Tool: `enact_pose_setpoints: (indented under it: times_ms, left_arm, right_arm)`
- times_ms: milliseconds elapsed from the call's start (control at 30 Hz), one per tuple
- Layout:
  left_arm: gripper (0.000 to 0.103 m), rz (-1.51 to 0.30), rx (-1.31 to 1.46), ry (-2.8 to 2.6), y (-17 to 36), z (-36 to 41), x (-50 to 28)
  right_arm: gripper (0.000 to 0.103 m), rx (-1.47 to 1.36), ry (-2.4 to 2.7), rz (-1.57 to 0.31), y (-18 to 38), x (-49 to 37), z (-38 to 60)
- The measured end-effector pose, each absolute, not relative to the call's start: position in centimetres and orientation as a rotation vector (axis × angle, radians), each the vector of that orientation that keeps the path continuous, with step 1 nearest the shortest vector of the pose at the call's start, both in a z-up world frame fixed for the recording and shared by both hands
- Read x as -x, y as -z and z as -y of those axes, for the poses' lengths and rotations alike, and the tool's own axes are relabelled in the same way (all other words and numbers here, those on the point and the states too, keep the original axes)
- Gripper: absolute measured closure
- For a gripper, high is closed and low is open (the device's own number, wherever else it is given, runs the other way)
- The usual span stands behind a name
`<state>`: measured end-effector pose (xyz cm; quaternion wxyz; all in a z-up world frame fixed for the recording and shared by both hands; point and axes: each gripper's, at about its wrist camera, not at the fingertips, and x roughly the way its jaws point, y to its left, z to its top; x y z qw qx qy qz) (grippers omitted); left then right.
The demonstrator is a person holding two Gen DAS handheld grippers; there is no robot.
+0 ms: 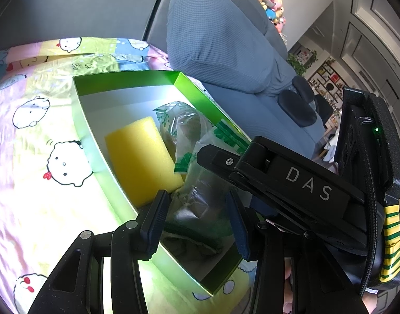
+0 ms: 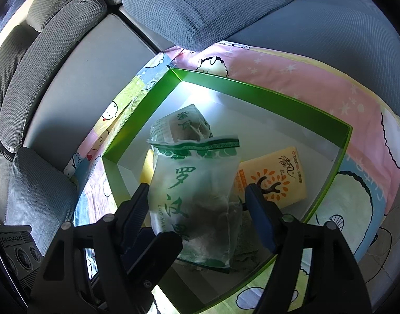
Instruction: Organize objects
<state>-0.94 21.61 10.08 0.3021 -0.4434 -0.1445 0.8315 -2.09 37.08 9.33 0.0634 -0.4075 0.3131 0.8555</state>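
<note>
Left wrist view: cartoon-print sheet (image 1: pixel 29 157), green box (image 1: pixel 82 120) holding a yellow sponge (image 1: pixel 139 157), then the left gripper (image 1: pixel 197 219), fingers spread and empty, over a clear herb bag (image 1: pixel 197 191). Right wrist view alone shows an orange tissue pack (image 2: pixel 275 178) inside; right gripper (image 2: pixel 197 214) is released, straddling the bag.

The box (image 2: pixel 265 96) has bright green walls and a white floor; inside it, the sponge (image 1: pixel 142 162) is plain yellow; beside the sponge, two clear bags (image 2: pixel 197 196) carry green lettering and a green patterned band; the tissue pack (image 2: pixel 273 175) is orange with a sunburst design; under the box, the sheet (image 1: pixel 37 136) is pastel pink, yellow and blue with cartoon faces; behind the box, the sofa (image 2: pixel 213 5) is grey-blue.
</note>
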Motion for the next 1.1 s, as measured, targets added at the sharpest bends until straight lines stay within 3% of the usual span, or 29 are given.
enact_pose_setpoints:
  times_ms: [233,367,767,967,1033,1100]
  left_arm:
    - [0.054,0.381,1.12,-2.216,-11.5,-21.2,0.1]
    - [0.042,0.348,1.075,-2.263,-12.6,-20.9,-0.6]
    - [0.037,0.268,0.971,-2.352,-15.0,-20.0,-1.9]
    - [0.036,0.204,0.921,-2.413,-16.1,-19.5,-2.8]
    - [0.022,0.185,0.894,-2.437,-16.5,-19.3,-3.1]
    - [0.019,0.17,0.867,-2.465,-16.9,-19.0,-3.4]
  right_arm:
    - [0.028,1.166,-2.642,-0.906,-11.0,1.0,-36.6]
    - [0.027,1.113,-2.682,-0.893,-12.1,0.3,-36.4]
    - [0.026,1.0,-2.716,-0.814,-14.4,-1.3,-35.9]
    - [0.02,0.958,-2.735,-0.755,-15.5,-2.0,-35.3]
    - [0.019,0.943,-2.744,-0.743,-15.9,-2.3,-35.0]
    - [0.015,0.919,-2.76,-0.723,-16.4,-2.7,-34.7]
